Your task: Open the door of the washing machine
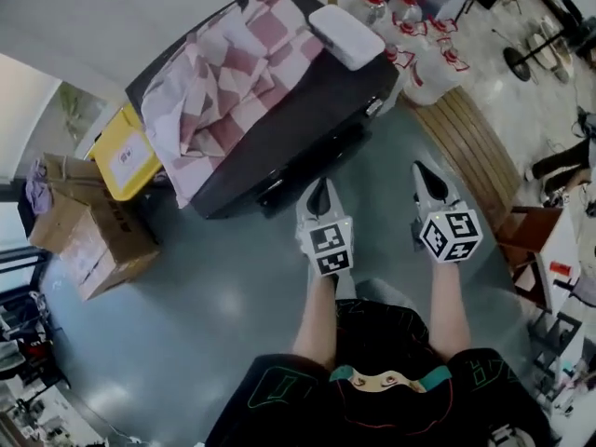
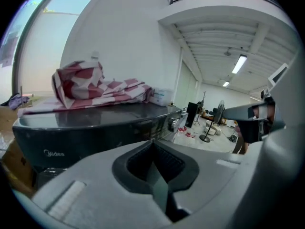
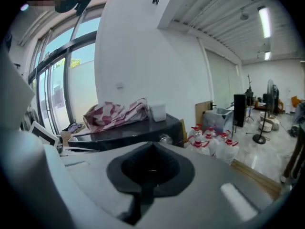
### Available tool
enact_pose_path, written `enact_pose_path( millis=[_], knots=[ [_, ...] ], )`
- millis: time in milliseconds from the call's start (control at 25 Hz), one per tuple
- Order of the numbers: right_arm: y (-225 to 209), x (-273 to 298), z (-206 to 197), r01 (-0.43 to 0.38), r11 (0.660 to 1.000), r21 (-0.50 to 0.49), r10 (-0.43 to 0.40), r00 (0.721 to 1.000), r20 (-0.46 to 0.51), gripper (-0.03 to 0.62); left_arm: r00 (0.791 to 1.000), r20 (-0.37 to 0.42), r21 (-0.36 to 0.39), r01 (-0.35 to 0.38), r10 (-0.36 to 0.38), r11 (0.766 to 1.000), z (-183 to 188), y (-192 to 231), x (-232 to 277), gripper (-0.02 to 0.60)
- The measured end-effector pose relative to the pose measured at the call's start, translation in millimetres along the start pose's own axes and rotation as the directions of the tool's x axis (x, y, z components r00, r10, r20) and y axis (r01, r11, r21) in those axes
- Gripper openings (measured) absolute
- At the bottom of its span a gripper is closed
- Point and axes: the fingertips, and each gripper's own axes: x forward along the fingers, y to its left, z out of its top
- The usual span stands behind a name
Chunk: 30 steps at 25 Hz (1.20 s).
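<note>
The dark washing machine (image 1: 317,110) stands in front of me, its front face (image 1: 303,161) turned toward me; the door itself is not plainly visible from above. A pink-and-white checked cloth (image 1: 223,91) and a white box (image 1: 346,33) lie on its top. My left gripper (image 1: 321,196) is shut and empty, pointing at the machine's front, a short way off. To its right, my right gripper (image 1: 422,171) is also shut and empty, off the machine's right corner. The left gripper view shows the machine (image 2: 90,130) close ahead beyond the shut left gripper (image 2: 153,143). The right gripper view shows the machine (image 3: 133,130) beyond the shut right gripper (image 3: 152,145).
Several water bottles (image 1: 419,49) with red caps stand right of the machine, with a wooden strip (image 1: 475,142) on the floor beside them. A yellow box (image 1: 126,152) and cardboard boxes (image 1: 88,236) sit to the left. Grey floor lies between me and the machine.
</note>
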Motion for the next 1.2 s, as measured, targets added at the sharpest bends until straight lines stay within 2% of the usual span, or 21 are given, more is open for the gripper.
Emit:
enact_pose_path(
  millis=[200,360,440,600,680,800,920,1040,1200],
  knots=[
    [46.0,65.5,-23.0,-0.133,0.989,-0.061,0.126,0.986,-0.109,0.003,0.993,-0.070,-0.085,-0.098,0.092,0.992,-32.0,52.8,13.2,0.011],
    [69.8,99.1,-41.1,-0.219,0.969,-0.111,0.196,0.962,-0.191,0.003,0.977,-0.139,-0.135,-0.179,0.160,0.975,-65.0,84.3,12.1,0.011],
    [79.7,114.9,-52.1,-0.270,0.954,-0.133,0.234,0.943,-0.236,0.003,0.962,-0.187,-0.156,-0.228,0.198,0.961,-89.8,95.4,10.9,0.011],
    [105.4,138.7,-74.9,-0.406,0.893,-0.194,0.327,0.882,-0.340,0.003,0.918,-0.263,-0.210,-0.356,0.298,0.911,-128.6,118.0,-2.9,0.011],
    [121.2,145.1,-85.0,-0.475,0.846,-0.240,0.369,0.849,-0.379,0.003,0.902,-0.278,-0.210,-0.392,0.329,0.896,-141.6,129.1,-8.9,0.011],
    [150.1,150.4,-97.5,-0.592,0.755,-0.284,0.458,0.785,-0.417,0.003,0.885,-0.285,-0.203,-0.432,0.370,0.879,-159.7,150.7,-15.5,0.011],
    [169.3,152.8,-110.2,-0.670,0.657,-0.346,0.491,0.729,-0.477,0.064,0.869,-0.298,-0.180,-0.457,0.394,0.871,-177.3,170.2,-20.1,0.014],
    [178.6,155.1,-122.3,-0.711,0.553,-0.434,0.471,0.697,-0.541,0.100,0.866,-0.336,-0.127,-0.431,0.370,0.893,-194.3,179.5,-18.8,0.028],
    [182.5,155.1,-143.6,-0.754,0.393,-0.525,0.413,0.656,-0.632,0.157,0.868,-0.400,-0.052,-0.341,0.293,0.939,-215.1,178.5,-6.5,0.125]
  ],
)
